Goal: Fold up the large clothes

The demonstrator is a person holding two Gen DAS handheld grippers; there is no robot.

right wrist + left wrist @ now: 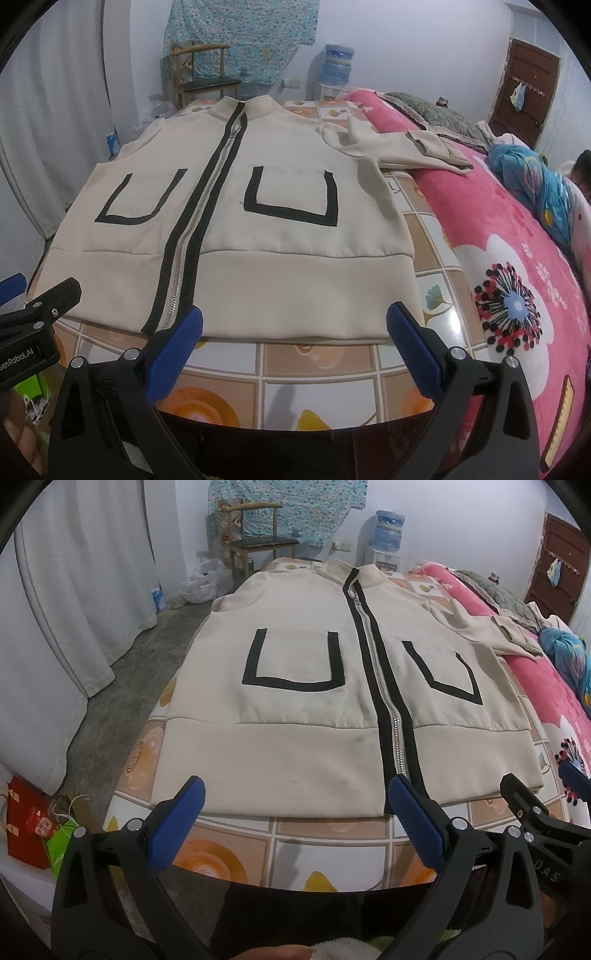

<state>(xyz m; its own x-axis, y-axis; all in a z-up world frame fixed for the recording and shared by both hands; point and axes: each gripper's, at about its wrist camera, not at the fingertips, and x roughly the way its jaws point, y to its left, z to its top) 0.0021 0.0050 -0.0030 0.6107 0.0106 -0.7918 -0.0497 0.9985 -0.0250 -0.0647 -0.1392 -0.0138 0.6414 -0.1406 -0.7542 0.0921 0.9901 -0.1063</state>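
Blue pads [177, 823] of the left gripper [295, 819] are standing wide apart, holding nothing, hovering just short of the jacket's hem. Beside it, the right gripper [294, 345] is doing the same, its fingers spread wide and empty over the near edge of the bed [325, 373], the hem lying just beyond the tips. Each gripper is showing at the edge of the other's view.

Beyond them the jacket [314, 664] is lying flat and face up on the bed's tiled-pattern cover. It is cream, with a black-edged zipper [373, 657] running closed from hem to collar, a broad waistband across the bottom with faint grey smudges, and two pockets outlined in black U shapes, one on each side of the zipper. Its long axis is running away from the grippers: hem nearest, stand-up collar [245, 105] farthest, pointing toward the far wall. One sleeve [413, 149] is stretching out to the right, resting on a pink blanket [517, 240] alongside; the other sleeve is not showing clearly.

Farther back, a chair [258, 539] and a water bottle [388, 531] are standing against the wall.
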